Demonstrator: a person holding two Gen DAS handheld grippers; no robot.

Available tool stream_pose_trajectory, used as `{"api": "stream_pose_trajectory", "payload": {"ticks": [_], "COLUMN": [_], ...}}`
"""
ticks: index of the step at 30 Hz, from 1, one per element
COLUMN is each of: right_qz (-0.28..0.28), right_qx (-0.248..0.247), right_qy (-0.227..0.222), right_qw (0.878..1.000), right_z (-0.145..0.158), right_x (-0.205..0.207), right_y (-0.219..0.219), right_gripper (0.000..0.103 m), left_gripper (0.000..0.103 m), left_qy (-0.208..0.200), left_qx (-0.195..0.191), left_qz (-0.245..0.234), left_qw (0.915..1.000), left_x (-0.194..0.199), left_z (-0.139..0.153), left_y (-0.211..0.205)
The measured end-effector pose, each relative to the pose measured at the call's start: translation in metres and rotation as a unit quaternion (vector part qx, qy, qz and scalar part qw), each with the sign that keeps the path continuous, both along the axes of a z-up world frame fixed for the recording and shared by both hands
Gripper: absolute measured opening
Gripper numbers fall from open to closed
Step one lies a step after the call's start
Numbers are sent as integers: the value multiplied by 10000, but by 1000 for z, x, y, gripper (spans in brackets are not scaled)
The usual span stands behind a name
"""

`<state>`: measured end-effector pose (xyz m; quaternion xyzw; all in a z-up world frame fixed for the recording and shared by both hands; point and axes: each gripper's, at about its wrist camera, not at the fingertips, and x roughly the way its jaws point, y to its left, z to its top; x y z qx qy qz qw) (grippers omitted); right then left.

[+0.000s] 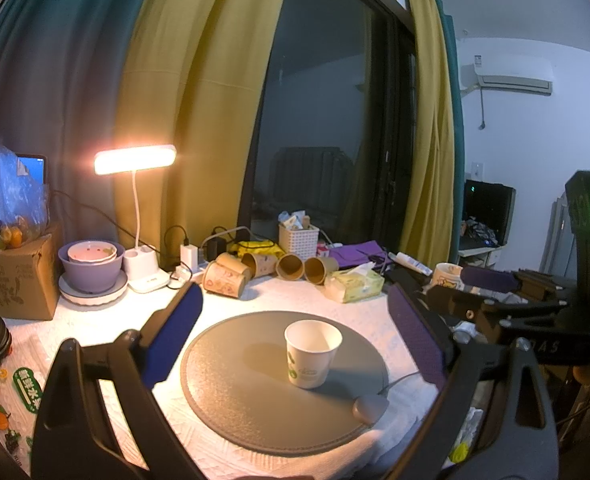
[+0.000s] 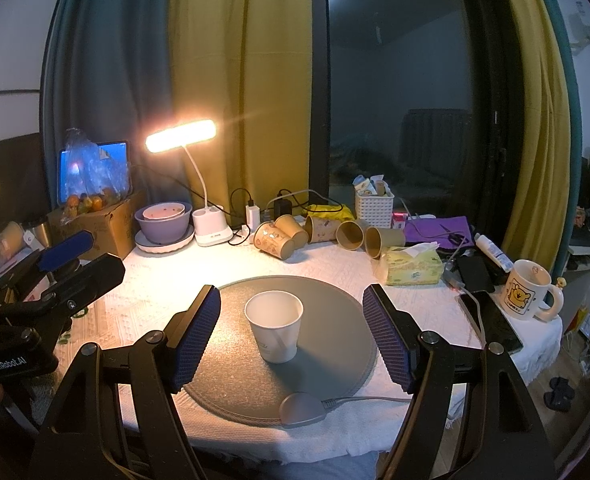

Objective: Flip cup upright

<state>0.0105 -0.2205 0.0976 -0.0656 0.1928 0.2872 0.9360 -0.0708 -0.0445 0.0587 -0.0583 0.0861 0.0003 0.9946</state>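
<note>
- Upright, the white paper cup (image 2: 274,326) stood mouth-up on the round grey mat (image 2: 231,376), untouched.
- Right gripper (image 2: 291,338) was spread wide, its fingers either side of the cup, clear of it.
- Left gripper (image 1: 295,332) likewise gaped, holding nothing.
- Brown cups (image 2: 315,234) lay tipped behind, beside the lamp (image 2: 181,136).
</note>
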Motion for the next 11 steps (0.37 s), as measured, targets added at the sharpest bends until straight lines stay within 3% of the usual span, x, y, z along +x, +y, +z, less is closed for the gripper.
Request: {"api": "stream_pose_trajectory", "payload": {"ticks": [11], "right_qz": [13], "right_qx": [-42], "right_qy": [27], "right_qw": [10000], "right_z": [-3], "right_x": [0], "right_y": [2], "right_gripper": [77], "left_gripper": [95], "left_qy": [-76], "left_qx": [35], "left_qz": [19], "left_qw": [10000], "left_x": [-3], "left_z": [-7], "left_y": [0]}}
